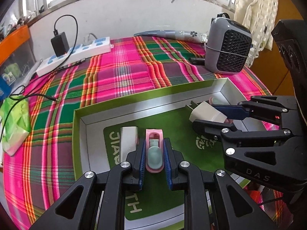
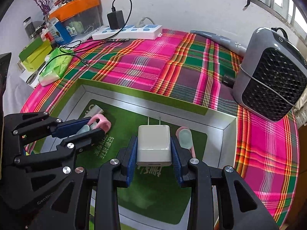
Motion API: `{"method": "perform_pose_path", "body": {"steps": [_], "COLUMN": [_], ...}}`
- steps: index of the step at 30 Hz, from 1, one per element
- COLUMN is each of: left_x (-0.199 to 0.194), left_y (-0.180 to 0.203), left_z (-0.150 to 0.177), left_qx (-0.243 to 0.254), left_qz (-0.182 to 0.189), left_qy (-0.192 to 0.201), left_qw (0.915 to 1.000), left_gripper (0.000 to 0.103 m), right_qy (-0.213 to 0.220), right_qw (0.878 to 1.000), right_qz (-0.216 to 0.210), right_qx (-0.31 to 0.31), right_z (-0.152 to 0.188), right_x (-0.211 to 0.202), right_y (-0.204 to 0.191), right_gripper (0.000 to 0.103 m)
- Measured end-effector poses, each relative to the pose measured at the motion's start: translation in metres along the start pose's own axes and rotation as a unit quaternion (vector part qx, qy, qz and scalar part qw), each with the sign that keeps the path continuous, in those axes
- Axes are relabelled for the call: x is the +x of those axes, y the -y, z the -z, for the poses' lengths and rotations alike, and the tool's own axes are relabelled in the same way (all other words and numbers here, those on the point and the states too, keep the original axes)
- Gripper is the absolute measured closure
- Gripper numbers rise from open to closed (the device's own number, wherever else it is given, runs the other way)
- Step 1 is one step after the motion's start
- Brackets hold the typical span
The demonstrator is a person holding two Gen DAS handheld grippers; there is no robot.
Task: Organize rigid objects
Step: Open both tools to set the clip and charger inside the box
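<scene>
Both tongs are loaded and sit over the green box (image 1: 145, 99).

Left tongs (image 1: 153, 159): clamped on a pink nail clipper (image 1: 154, 153) with a pale teal lever; the blue pads (image 1: 142, 153) press on both its long sides. We hold it over the green floor of the box, near the left wall, pointing away from us. In the right wrist view the same clipper (image 2: 99, 123) sticks out past the left tongs (image 2: 84, 132). Whether it touches the box floor we cannot tell.

Right tongs (image 2: 153, 153): clamped on a white plug-in charger (image 2: 153, 143), prongs pointing away towards the far box wall, pads (image 2: 132, 157) flat on its two sides. From the left wrist view the charger (image 1: 207, 114) sits tilted in the right tongs (image 1: 220, 118), near the right end of the box.

Already in the box:
- a silver rectangular piece (image 1: 129, 140) just left of the held clipper, by the left wall
- a second pink item with a pale teal oval part (image 2: 186, 136), lying just right of the charger near the right corner

The box stands on a pink and green plaid cloth (image 1: 119, 76) covering the counter. Behind it: a grey mesh-front fan unit (image 2: 272, 76) at the right, a white power strip (image 1: 76, 55) with a black adapter (image 1: 59, 44) plugged in at the back left, and a green wipes pack (image 1: 15, 122) at the left edge.
</scene>
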State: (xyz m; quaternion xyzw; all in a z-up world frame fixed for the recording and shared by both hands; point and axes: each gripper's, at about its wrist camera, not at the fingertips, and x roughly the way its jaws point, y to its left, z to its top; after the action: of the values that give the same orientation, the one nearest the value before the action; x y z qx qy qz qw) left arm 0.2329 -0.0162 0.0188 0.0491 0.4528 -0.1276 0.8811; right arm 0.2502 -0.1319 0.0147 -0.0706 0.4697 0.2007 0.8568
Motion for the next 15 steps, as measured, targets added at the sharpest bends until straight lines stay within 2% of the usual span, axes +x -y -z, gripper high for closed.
{"method": "perform_pose_path", "body": {"steps": [15], "left_x": [0.0043], "left_y": [-0.0024], "left_z": [0.0011], "left_qx": [-0.004], "left_qz": [0.006], "left_qy": [-0.009], "left_qw": [0.9999], "left_gripper": [0.085], "right_qy": [0.001], "right_qw": [1.000], "right_qz": [-0.002], "right_qx": [-0.002], "right_z": [-0.0026], "right_x": [0.0032], "right_y": [-0.0014], "right_gripper": [0.068]}}
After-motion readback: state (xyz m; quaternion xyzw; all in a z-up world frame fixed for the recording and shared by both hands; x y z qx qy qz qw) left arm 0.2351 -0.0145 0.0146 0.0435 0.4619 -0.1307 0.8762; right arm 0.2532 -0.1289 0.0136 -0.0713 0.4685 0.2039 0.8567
